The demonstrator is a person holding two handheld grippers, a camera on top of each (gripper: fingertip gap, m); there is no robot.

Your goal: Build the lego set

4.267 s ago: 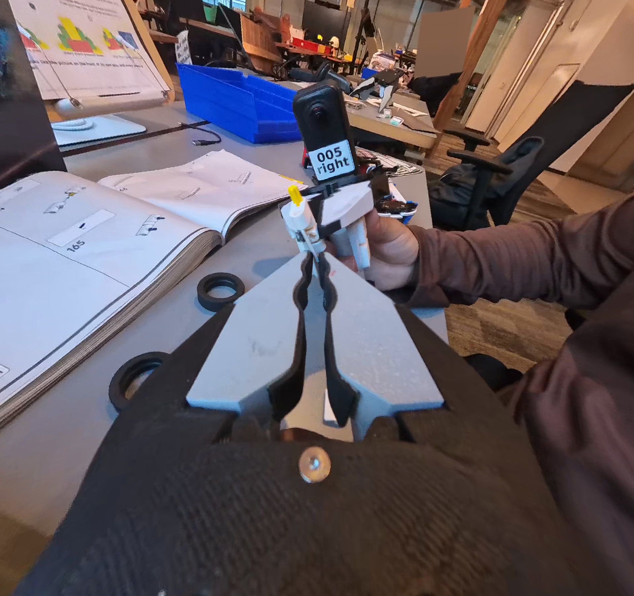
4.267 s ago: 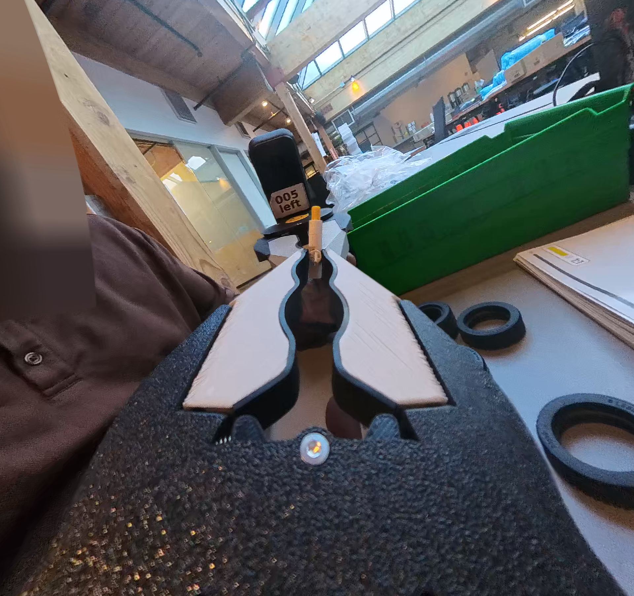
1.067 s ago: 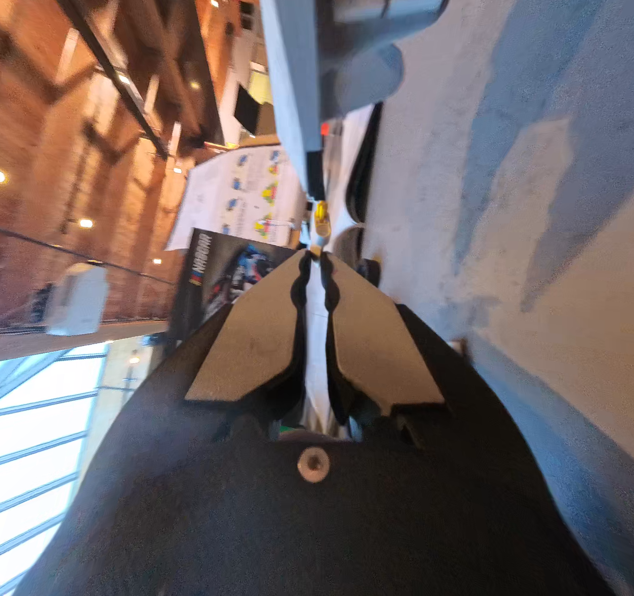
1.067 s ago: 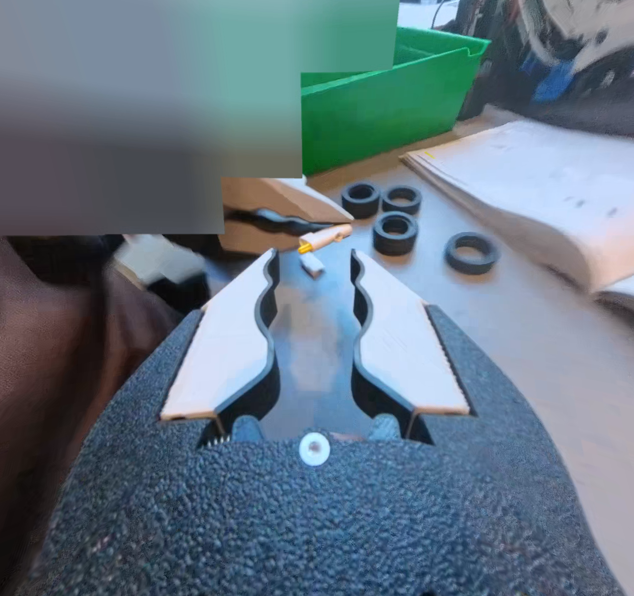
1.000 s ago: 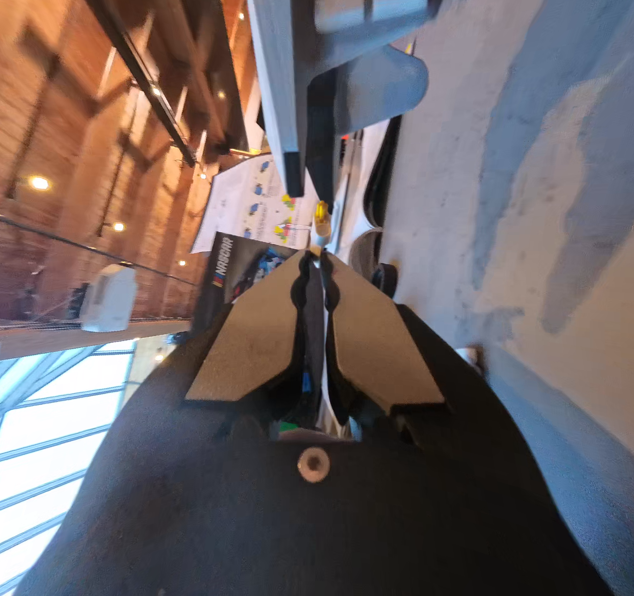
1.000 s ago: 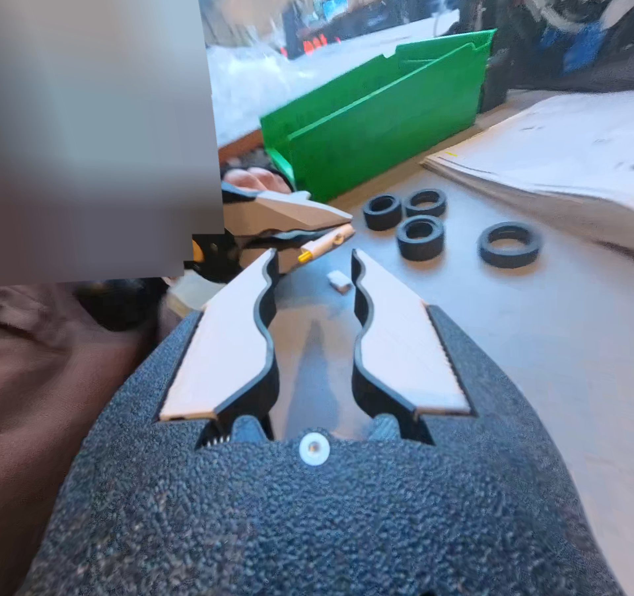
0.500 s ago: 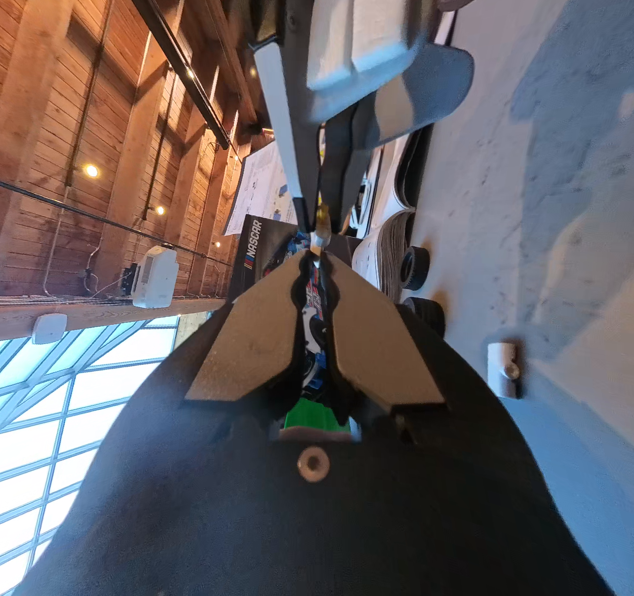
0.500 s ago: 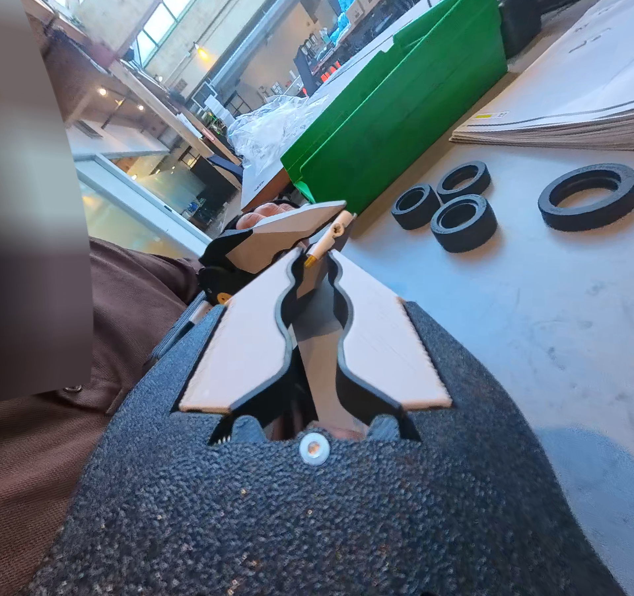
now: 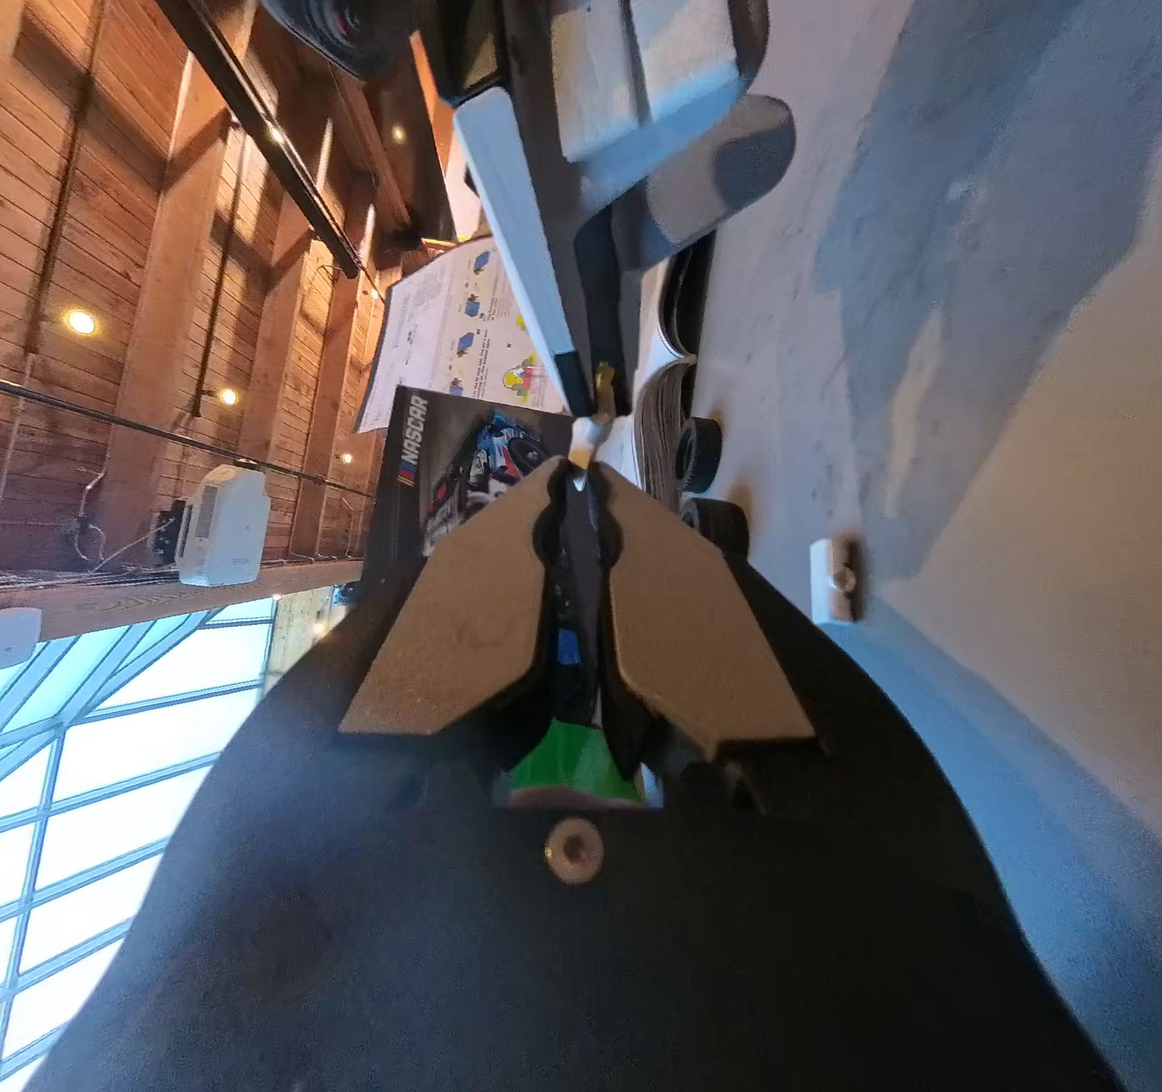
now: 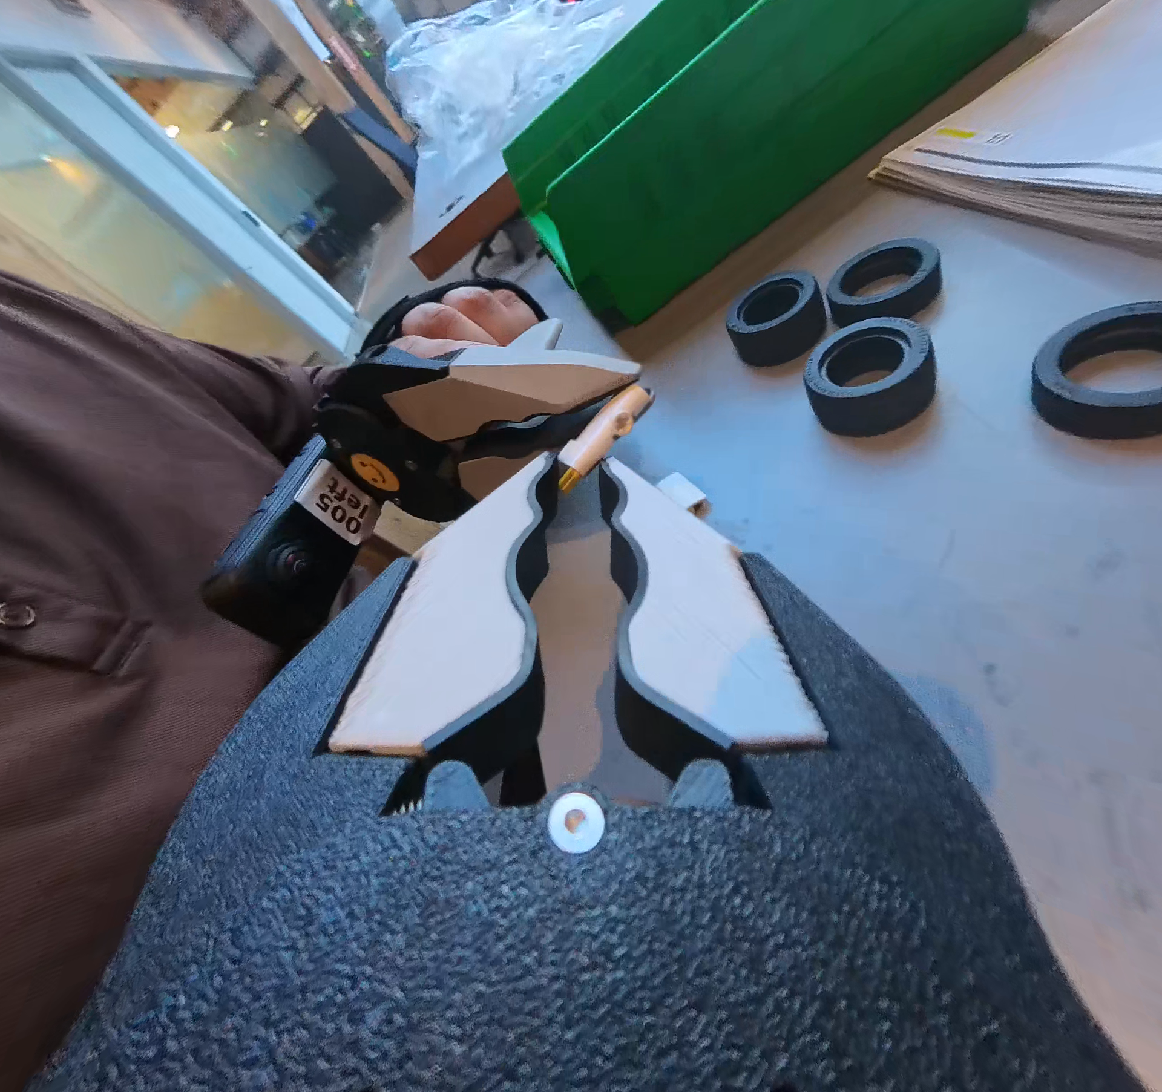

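Note:
My left gripper (image 9: pixel 586 474) is rolled on its side and shut on a small white lego piece (image 9: pixel 585 436) with a yellow pin (image 9: pixel 603 378) at its far end. In the right wrist view the left gripper (image 10: pixel 622 392) holds the piece (image 10: pixel 607 427) just ahead of me. My right gripper (image 10: pixel 577 476) is narrowly open, with the yellow pin end (image 10: pixel 568 481) between its tips; I see no firm grip on it. It comes in from above in the left wrist view (image 9: pixel 597 389). A second small white piece (image 9: pixel 833 581) lies loose on the table, partly hidden behind my right finger (image 10: pixel 682 490).
Several black tyres (image 10: pixel 871 377) lie on the grey table (image 10: pixel 943 559), to the right. Behind them stand a green bin (image 10: pixel 786 119) and the open instruction booklet (image 10: pixel 1037 169). The set's box (image 9: pixel 465 471) stands farther back. A person's brown sleeve (image 10: pixel 126 433) fills the left.
The right gripper had opened wide and a small white piece lay on the table; it has since narrowed and moved up around the yellow pin end. The left gripper keeps its hold, rolled sideways.

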